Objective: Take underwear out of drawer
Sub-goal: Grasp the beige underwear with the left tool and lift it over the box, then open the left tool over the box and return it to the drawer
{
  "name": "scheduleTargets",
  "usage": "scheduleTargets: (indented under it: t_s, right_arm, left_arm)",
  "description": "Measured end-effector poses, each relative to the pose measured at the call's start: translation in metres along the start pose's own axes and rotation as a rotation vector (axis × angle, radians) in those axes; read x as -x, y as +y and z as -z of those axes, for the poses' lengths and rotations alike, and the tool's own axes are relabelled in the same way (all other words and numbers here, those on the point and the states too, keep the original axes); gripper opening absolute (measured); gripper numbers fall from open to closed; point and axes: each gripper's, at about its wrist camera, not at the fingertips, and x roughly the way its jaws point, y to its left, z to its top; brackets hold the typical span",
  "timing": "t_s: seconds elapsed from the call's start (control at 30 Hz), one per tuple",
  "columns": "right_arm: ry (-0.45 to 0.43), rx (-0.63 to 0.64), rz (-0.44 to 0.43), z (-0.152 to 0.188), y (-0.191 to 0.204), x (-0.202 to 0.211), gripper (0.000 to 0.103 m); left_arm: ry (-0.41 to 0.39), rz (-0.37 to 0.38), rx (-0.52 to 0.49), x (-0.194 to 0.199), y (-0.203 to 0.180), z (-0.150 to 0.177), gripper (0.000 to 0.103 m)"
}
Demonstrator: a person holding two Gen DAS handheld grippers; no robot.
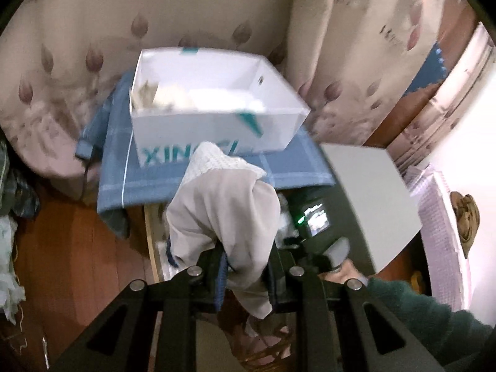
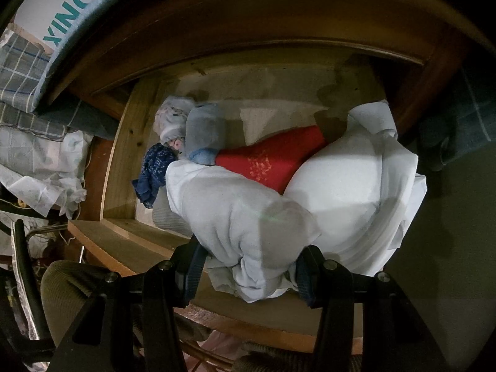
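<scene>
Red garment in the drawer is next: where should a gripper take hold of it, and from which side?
Grip the red garment at its bare middle, near the pale print, coming straight down from above. Its left end is tucked under a grey-blue roll and its right and lower edges under white cloth, so only that central strip is free. It lies flat in the drawer; pinch a fold upward, probably.

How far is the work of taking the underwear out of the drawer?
Done: some pale pieces lie in the white box. In hand: the left gripper holds a beige garment; the right gripper clamps a white garment. Left: the red piece and others in the drawer.
</scene>
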Motion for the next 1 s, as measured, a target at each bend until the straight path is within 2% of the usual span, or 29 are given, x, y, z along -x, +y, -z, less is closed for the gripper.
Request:
scheduleTargets:
  t_s: [0.13,0.27,0.43,0.53,0.7,0.83,1.0]
  right_arm:
    - [-0.002,0.001,0.001,0.000,0.000,0.000,0.048]
    - [-0.007,0.002,0.006,0.000,0.000,0.000,0.048]
    - [-0.014,-0.003,0.000,-0.002,-0.001,0.001,0.048]
    - [-0.018,-0.006,-0.005,-0.002,-0.001,0.001,0.048]
    - [-0.018,-0.008,-0.017,-0.002,-0.004,0.002,0.048]
    - [-0.020,-0.015,-0.029,-0.001,-0.006,0.002,0.048]
    - [-0.020,-0.015,-0.038,-0.001,-0.006,0.003,0.048]
  left_arm:
    - [-0.076,-0.005,-0.034,0.028,-0.013,-0.032,0.021]
    - [-0.180,-0.042,-0.045,0.049,-0.022,-0.079,0.021]
    - [-0.209,-0.092,-0.059,0.036,-0.022,-0.133,0.021]
    - [-0.213,-0.133,-0.060,0.014,-0.020,-0.159,0.021]
    - [-0.190,-0.137,-0.051,-0.044,-0.012,-0.186,0.021]
    - [-0.135,-0.164,-0.047,-0.093,-0.002,-0.194,0.021]
    - [-0.047,-0.148,0.003,-0.142,0.013,-0.190,0.021]
